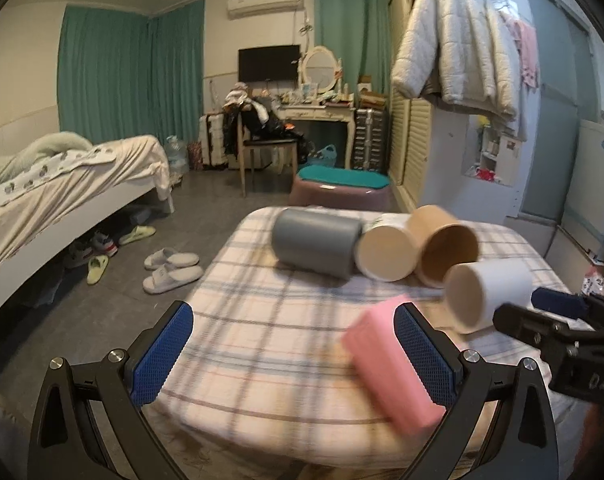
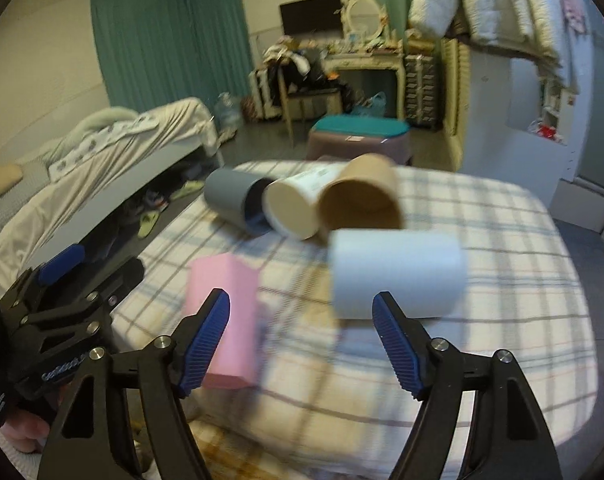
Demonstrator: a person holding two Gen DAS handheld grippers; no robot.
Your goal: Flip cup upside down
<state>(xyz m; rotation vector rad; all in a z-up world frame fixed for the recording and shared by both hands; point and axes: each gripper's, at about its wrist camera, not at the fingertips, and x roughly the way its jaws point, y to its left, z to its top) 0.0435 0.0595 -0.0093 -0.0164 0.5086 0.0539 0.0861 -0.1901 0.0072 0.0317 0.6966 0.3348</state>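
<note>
Several cups lie on their sides on a plaid-covered table [image 1: 262,360]: grey [image 1: 315,242], cream [image 1: 387,248], brown [image 1: 445,246], white [image 1: 487,294] and pink [image 1: 385,364]. My left gripper [image 1: 294,350] is open and empty, its right finger just in front of the pink cup. My right gripper [image 2: 302,340] is open and empty, with the white cup [image 2: 395,274] just beyond its right fingertip and the pink cup [image 2: 224,316] behind its left finger. The grey cup [image 2: 232,200], cream cup [image 2: 296,204] and brown cup [image 2: 361,200] lie farther back.
The right gripper's body [image 1: 561,332] shows at the right edge of the left wrist view; the left gripper [image 2: 70,304] shows at the left of the right wrist view. A bed [image 1: 62,184], slippers [image 1: 170,270], a stool [image 1: 341,188] and a chair [image 1: 262,148] stand beyond the table.
</note>
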